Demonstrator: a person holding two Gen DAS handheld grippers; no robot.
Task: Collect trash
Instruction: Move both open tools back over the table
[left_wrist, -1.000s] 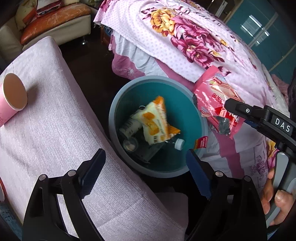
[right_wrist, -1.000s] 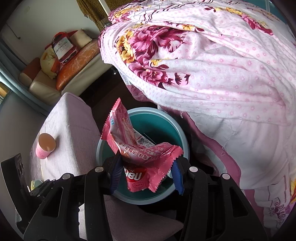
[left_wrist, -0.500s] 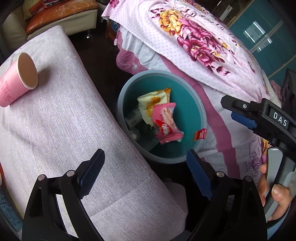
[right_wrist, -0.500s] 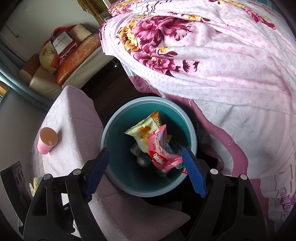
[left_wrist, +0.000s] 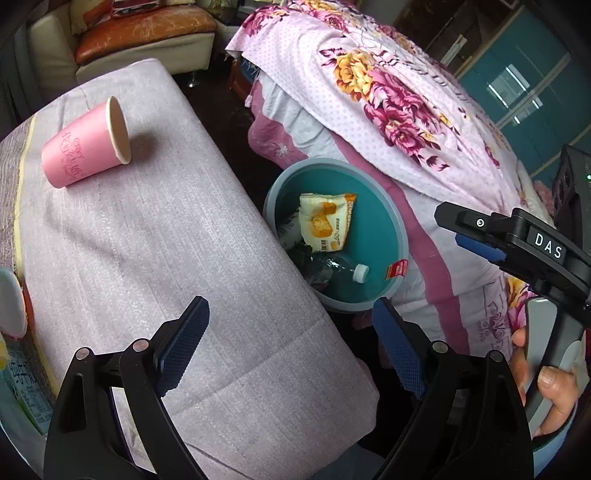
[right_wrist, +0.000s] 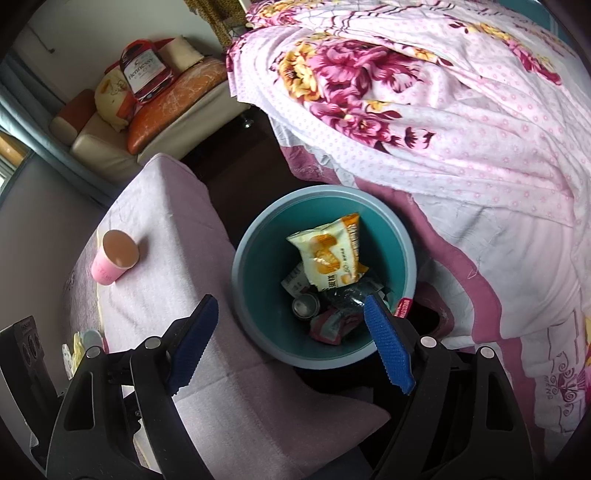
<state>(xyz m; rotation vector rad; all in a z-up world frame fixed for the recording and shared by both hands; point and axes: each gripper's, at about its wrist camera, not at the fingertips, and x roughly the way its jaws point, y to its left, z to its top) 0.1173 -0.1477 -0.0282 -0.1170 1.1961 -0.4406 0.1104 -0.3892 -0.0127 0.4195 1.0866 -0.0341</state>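
Now that the pink snack wrapper (right_wrist: 330, 326) lies in the teal bin (right_wrist: 255, 236) below our right gripper (right_wrist: 291, 343), whose jaws have just opened wide and empty, the pink paper cup (left_wrist: 86, 147), far beyond our open left gripper (left_wrist: 286, 347), remains to collect.

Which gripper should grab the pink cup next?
Likely left. The left gripper is open, empty, over the cushion bearing the pink cup. The right gripper, also open, is over the bin, farther off.
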